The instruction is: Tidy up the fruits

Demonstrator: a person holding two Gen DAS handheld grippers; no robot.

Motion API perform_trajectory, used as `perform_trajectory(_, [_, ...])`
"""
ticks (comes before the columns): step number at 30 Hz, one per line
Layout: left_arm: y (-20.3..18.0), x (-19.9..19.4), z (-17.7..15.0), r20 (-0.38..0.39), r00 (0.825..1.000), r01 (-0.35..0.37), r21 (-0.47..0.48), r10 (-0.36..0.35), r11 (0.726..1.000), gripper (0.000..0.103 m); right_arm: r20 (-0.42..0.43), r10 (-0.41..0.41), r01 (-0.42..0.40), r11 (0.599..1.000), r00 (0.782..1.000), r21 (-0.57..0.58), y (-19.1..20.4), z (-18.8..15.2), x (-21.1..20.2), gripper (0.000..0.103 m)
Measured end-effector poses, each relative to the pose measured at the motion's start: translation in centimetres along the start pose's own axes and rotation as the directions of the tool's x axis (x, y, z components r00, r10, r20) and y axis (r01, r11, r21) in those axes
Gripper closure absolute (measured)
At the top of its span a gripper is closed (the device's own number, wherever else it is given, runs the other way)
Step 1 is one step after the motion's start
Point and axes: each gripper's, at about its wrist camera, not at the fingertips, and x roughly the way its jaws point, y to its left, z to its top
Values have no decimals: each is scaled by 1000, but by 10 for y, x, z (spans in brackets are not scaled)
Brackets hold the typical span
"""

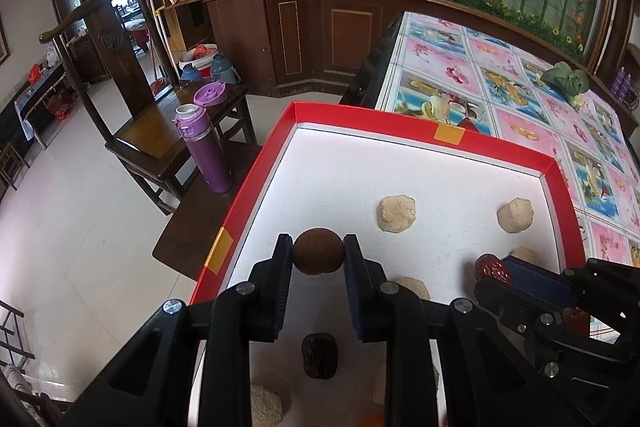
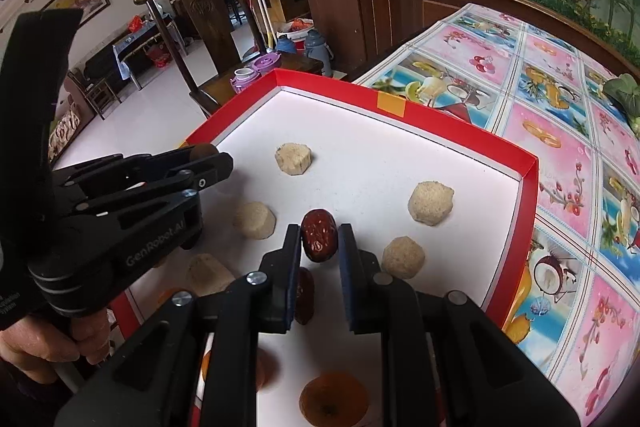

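Note:
My left gripper (image 1: 318, 253) is shut on a round brown fruit (image 1: 318, 251), held above the white floor of a red-walled tray (image 1: 360, 125). My right gripper (image 2: 319, 243) is shut on a dark red date (image 2: 319, 241) over the same tray (image 2: 528, 167). The right gripper (image 1: 494, 269) and its date (image 1: 493, 267) show at the right of the left wrist view. At the left of the right wrist view the left gripper (image 2: 206, 153) shows, a hand (image 2: 44, 343) around its handle. Another dark date (image 1: 319, 355) lies on the tray floor under the left gripper.
Several pale beige lumps (image 1: 396, 213) (image 2: 430, 202) lie scattered in the tray, with an orange dried fruit (image 2: 334, 399) at the near edge. The tray rests on a table with a patterned cloth (image 2: 560, 163). A purple bottle (image 1: 206, 151) stands beside a wooden chair (image 1: 156, 135) to the left.

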Motion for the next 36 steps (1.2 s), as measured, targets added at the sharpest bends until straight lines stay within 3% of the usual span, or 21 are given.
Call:
perform_trajectory(10, [-2,14,0,-55,998,-11,2,11,1000,79,-56,-11,14,999,998,42,-8,4,12,82])
perform_trajectory(22, [-5,14,1,-56,998,-40,19,41,999,78,-67,-28,30,999,997,23,-6,5,15,82])
perform_trajectory(26, [-6,13,0,-53,996,-65,17,66,998,69,-68,-37,37,999,997,11,-5,4,15,82])
perform_trajectory(29, [-6,5,-2,-23,998,-55,1,55,998,67,-63,-23,24,1000,998,14,-6,4,13,76])
perform_trajectory(31, [-7,-4,-3,5,999,-44,-7,44,999,66,-38,-5,6,1000,999,29,-10,1,7,62])
perform_trajectory(34, [-10,-24,-4,75,997,-36,-21,38,999,61,22,33,-34,999,999,32,-14,-3,-9,62])
perform_trajectory(36, [-11,-42,-7,125,991,-33,-35,37,999,49,65,53,-54,998,996,25,-16,-7,-22,61])
